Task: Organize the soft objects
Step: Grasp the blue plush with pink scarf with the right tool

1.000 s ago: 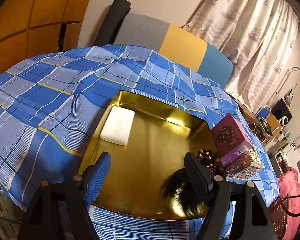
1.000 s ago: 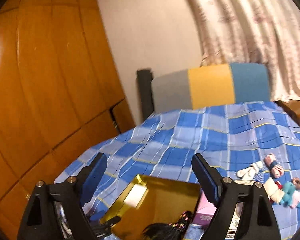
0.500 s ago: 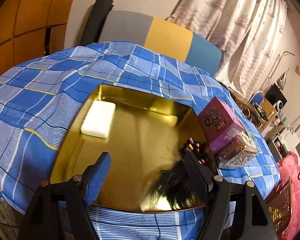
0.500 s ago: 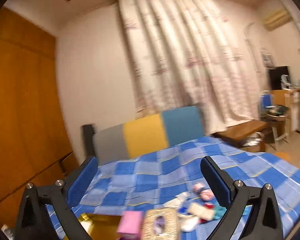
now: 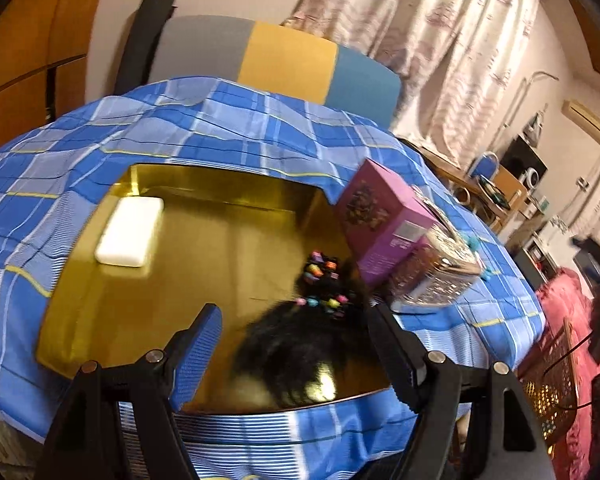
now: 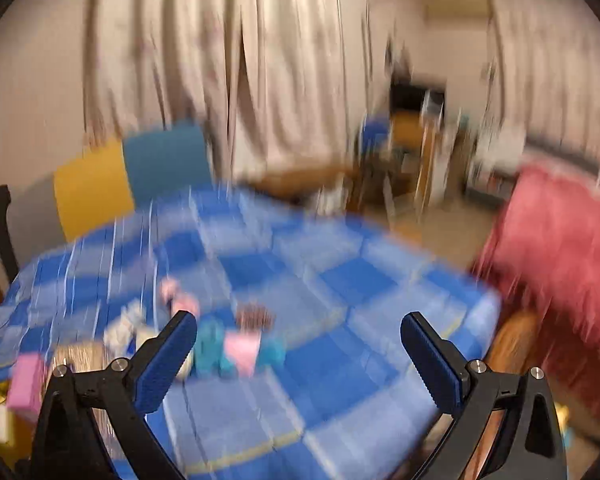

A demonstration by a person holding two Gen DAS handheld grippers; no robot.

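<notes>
Blue checked bedspread (image 6: 340, 288): my right tool (image 6: 298, 346) gapes empty, closing slightly; left tool (image 5: 294, 344) wide over the tray (image 5: 228, 248). The doll (image 6: 240, 340), lower left, looks light and squashy; I'd pinch its body.

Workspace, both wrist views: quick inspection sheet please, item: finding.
Surface: blue plaid cloth over a table.
Job's things: gold tray holds a white pad and a black furry item with coloured beads; small soft toys lie loose on the cloth, blurred.
Clutter: purple box leaning on a glittery box beside the tray.
Grippers: left gripper open over the furry item, not touching it; right gripper wide, jaws closing a little, nothing between them.
Cables: dark cord at a wire basket, right edge.
Surroundings: curtain, colour-block chair, red fabric.
</notes>
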